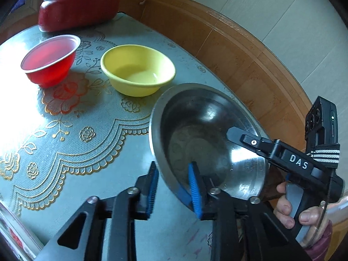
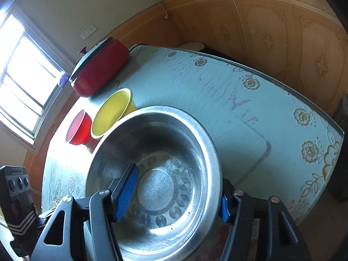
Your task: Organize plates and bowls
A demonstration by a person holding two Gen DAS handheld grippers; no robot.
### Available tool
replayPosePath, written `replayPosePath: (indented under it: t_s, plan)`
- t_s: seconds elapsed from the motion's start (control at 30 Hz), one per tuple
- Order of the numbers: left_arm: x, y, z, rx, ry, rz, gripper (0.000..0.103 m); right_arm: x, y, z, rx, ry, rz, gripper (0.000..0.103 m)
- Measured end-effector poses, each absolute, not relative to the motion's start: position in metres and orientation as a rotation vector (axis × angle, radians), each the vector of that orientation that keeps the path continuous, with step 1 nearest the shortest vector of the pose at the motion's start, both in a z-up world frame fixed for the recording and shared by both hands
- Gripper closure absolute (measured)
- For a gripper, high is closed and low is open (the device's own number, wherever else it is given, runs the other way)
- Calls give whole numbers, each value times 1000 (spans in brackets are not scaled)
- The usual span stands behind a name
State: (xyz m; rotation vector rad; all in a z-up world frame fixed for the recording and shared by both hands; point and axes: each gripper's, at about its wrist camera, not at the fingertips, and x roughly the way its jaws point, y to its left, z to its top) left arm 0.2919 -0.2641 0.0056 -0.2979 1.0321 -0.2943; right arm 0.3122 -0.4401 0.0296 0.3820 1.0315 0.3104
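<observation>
The desk carries everything. Near its far edge sits a red pot. My steel bowl tilts above the near edge: my left gripper clamps its rim, my right gripper straddles the opposite rim, whether pressing I cannot tell. Toward the far edge stand a yellow bowl and a red bowl.

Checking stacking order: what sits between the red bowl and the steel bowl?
The yellow bowl, close beside the steel bowl; left wrist view shows it.
</observation>
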Motion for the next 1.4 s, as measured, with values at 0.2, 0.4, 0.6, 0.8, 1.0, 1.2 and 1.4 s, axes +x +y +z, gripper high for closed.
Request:
replayPosePath:
  t_s: [0.2,0.4,0.6,0.8,1.0,1.2,1.4]
  plan:
    - [284,-260,7,-285,1014,-261,80,308,-432,24,332,1042,310,68]
    - [271,-255,7,-279,995,-237,80,304,-423,17,309,1066,330,74]
    - [262,-247,5,-282,990,-190,78,305,-417,12,361,1082,402,74]
    - [256,-243,-1,-273,1011,-137,75,302,-401,11,337,1098,474,74]
    - [242,-226,-1,-282,1041,-89,78,297,-386,10,331,1142,573,74]
    - [228,-218,12,-226,1025,-69,81,292,-374,8,367,1184,607,72]
    - [228,-215,9,-191,1032,-102,80,282,-370,10,389,1173,552,68]
